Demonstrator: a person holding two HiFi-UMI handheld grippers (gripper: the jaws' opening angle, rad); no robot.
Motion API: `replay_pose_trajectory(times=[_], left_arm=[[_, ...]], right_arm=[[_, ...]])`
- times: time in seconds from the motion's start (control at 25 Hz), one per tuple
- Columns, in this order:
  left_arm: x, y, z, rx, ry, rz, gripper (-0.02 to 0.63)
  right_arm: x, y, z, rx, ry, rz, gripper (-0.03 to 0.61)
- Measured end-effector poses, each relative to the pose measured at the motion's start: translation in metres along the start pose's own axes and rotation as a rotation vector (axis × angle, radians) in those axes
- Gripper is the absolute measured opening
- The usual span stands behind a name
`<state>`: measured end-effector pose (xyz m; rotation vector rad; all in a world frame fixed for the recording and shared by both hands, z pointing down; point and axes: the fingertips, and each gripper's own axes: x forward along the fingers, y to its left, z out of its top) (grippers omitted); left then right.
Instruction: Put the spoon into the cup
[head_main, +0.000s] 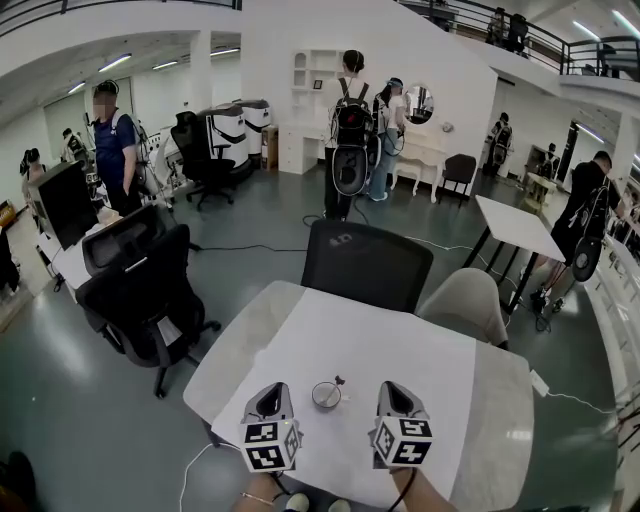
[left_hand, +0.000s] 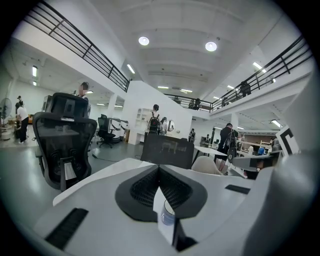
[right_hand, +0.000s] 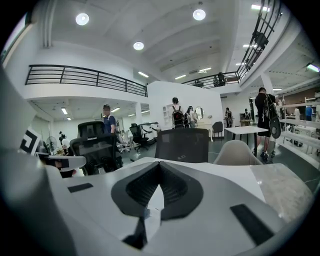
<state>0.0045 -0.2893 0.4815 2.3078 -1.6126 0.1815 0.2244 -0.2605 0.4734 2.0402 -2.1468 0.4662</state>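
jaws together, empty: left gripper (head_main: 270, 389), right gripper (head_main: 394, 387) | small pale round cup (head_main: 326, 395): light, tippy | thin dark spoon (head_main: 340, 381) looks already inside: slick, pinch handle

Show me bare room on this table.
Free: the white cloth between the cup and the dark chair; also the table's bare right end. Crowded: the near edge, where the cup sits between left gripper and right gripper.

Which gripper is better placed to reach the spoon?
Right, probably: the spoon shows at the right side of the cup, nearer the right gripper than the left gripper. Both are shut and empty.
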Motion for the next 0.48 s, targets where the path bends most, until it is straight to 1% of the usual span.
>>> replay_pose_trajectory(times=[0.48], left_arm=[[0.0, 0.0041, -0.0071, -0.008, 0.02, 0.002, 0.017]], right_arm=[[0.0012, 0.0034, -0.0047, -0.005, 0.02, 0.003, 0.031]])
